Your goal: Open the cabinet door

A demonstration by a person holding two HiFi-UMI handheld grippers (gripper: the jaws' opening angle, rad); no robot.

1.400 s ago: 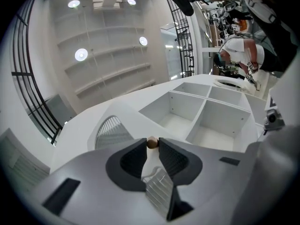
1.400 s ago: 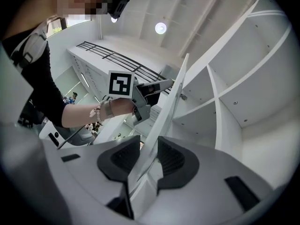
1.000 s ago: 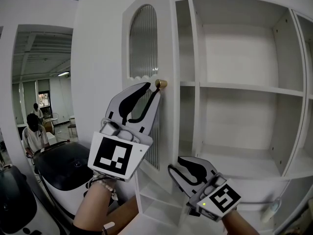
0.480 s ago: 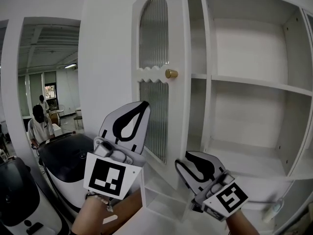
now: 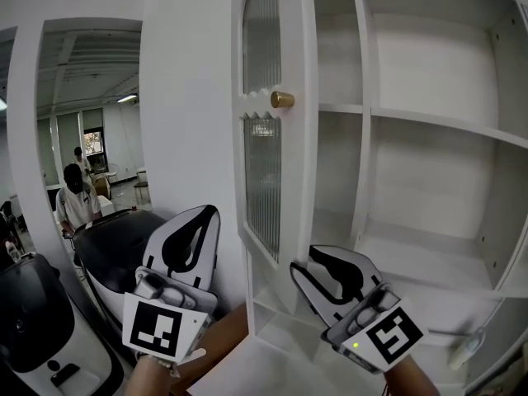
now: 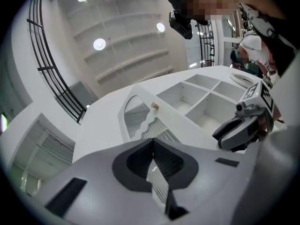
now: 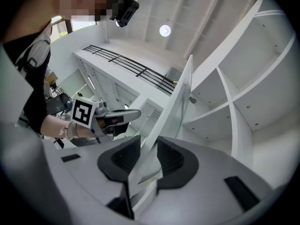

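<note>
Door: the cabinet door (image 5: 304,172) stands open, swung out from the front of the cabinet (image 5: 361,163). Its long upright edge is turned toward the camera, and ribbed glass sits above and below a scalloped rail.
Knob: the brass knob (image 5: 282,100) sits on the door at the height of the rail. It is well above both grippers and neither touches it.
Left gripper: the left gripper (image 5: 206,217) is low and to the left of the door, in front of the cabinet's white side panel (image 5: 190,97). Its jaws are together with nothing between them. The tips point upward and are apart from the door.
Right gripper: the right gripper (image 5: 305,260) is low, just beside the door's lower corner, in front of the bottom compartment. Its jaws stand wide apart. In the right gripper view the door's edge runs up in line with the gap, and no pad is seen pressing on it.
Room to the right: past the door's edge lie the cabinet's upright and the front edges of its shelves (image 5: 437,124), with open compartments behind them.
Room to the left: a black-topped machine (image 5: 107,254) sits close below the left gripper. A person (image 5: 74,200) stands farther back, beyond the side panel's rear edge.
</note>
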